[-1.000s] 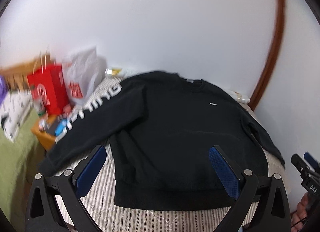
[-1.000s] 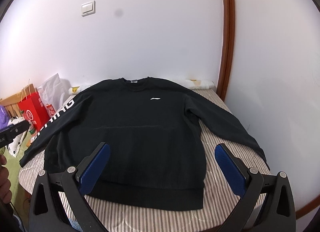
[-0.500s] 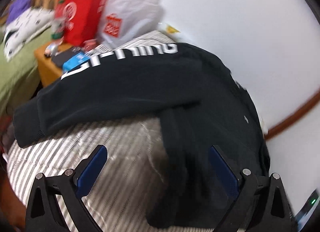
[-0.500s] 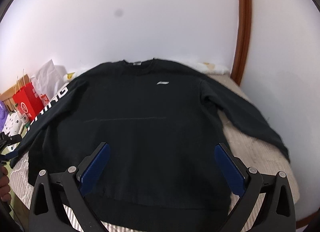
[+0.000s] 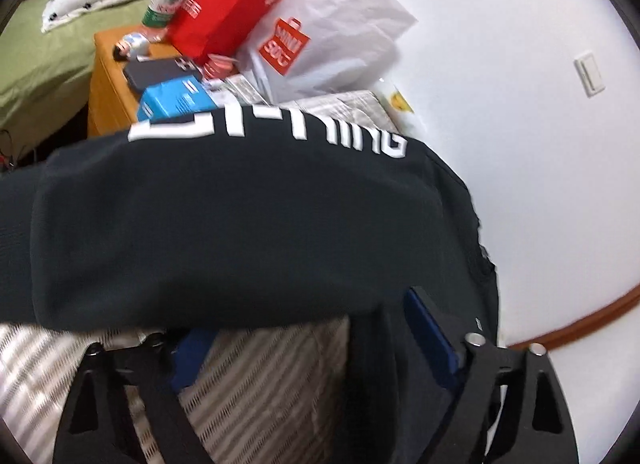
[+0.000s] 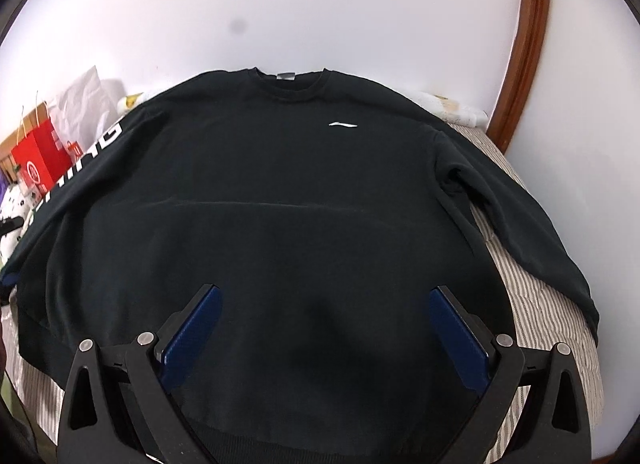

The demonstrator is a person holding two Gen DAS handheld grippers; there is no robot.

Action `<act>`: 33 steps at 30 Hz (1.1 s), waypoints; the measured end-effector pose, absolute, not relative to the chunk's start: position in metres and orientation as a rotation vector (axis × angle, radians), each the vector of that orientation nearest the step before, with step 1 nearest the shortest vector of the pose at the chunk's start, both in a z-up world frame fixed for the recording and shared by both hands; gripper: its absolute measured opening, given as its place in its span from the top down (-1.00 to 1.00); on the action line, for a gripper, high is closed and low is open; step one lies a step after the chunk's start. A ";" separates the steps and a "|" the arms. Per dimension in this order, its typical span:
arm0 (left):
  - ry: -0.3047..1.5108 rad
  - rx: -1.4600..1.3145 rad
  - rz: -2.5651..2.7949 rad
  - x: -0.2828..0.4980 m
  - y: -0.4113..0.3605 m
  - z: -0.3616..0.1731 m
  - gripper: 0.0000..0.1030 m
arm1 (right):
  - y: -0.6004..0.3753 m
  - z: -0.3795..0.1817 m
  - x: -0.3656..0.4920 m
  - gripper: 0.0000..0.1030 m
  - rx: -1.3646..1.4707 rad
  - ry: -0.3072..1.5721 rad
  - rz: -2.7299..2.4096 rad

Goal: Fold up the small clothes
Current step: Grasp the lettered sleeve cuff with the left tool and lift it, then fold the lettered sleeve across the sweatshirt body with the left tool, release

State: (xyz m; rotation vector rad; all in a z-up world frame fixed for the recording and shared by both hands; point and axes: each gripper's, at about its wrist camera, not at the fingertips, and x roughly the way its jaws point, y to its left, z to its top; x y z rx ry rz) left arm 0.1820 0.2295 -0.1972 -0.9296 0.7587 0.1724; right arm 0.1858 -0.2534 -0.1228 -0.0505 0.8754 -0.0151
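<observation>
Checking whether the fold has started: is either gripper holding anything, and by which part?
Nothing is gripped yet. The left gripper is closing around the sweatshirt sleeve's lower edge; the right gripper hovers open.

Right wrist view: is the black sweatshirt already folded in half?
No. The black sweatshirt lies spread flat, both sleeves stretched out to the sides.

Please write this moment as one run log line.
left gripper: closing at lettered sleeve | right gripper: open over sweatshirt | fold: not begun

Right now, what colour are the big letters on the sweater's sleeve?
White, on the black sweater. The letters show best in the left wrist view.
</observation>
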 end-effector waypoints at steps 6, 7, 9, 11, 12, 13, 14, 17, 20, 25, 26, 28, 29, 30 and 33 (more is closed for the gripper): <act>0.837 -0.783 0.306 0.208 0.247 -0.194 0.65 | -0.271 -0.127 0.185 -0.96 -0.054 0.893 -0.035; 0.852 -0.752 0.325 0.213 0.248 -0.190 0.79 | -0.274 -0.128 0.184 -0.96 -0.054 0.894 -0.038; 0.850 -0.686 0.338 0.220 0.247 -0.175 0.85 | -0.282 -0.130 0.183 -0.96 -0.052 0.902 -0.045; 0.818 -0.606 0.341 0.227 0.240 -0.150 0.87 | -0.289 -0.129 0.182 -0.96 -0.047 0.900 -0.044; 0.798 -0.568 0.334 0.231 0.235 -0.136 0.88 | -0.293 -0.129 0.182 -0.96 -0.044 0.899 -0.045; 0.782 -0.539 0.323 0.234 0.229 -0.125 0.89 | -0.295 -0.129 0.182 -0.96 -0.041 0.898 -0.045; 0.759 -0.507 0.304 0.239 0.221 -0.110 0.89 | -0.299 -0.129 0.182 -0.96 -0.035 0.895 -0.045; 0.719 -0.415 0.289 0.249 0.195 -0.081 0.90 | -0.307 -0.126 0.185 -0.96 -0.021 0.883 -0.049; 0.689 -0.337 0.217 0.265 0.162 -0.057 0.90 | -0.312 -0.120 0.185 -0.96 -0.027 0.879 -0.085; 0.658 -0.248 0.087 0.294 0.098 -0.029 0.90 | -0.323 -0.105 0.188 -0.96 -0.040 0.849 -0.132; 0.657 -0.240 0.062 0.298 0.086 -0.026 0.90 | -0.326 -0.101 0.188 -0.96 -0.036 0.839 -0.142; 0.649 -0.228 0.009 0.310 0.058 -0.020 0.90 | -0.333 -0.097 0.189 -0.96 -0.019 0.831 -0.149; 0.648 -0.220 -0.004 0.313 0.049 -0.019 0.90 | -0.337 -0.096 0.191 -0.96 -0.009 0.829 -0.154; 0.650 -0.205 -0.035 0.320 0.032 -0.018 0.90 | -0.342 -0.095 0.192 -0.96 -0.002 0.830 -0.158; 0.665 -0.166 -0.101 0.331 -0.005 -0.024 0.90 | -0.359 -0.092 0.193 -0.96 0.043 0.814 -0.147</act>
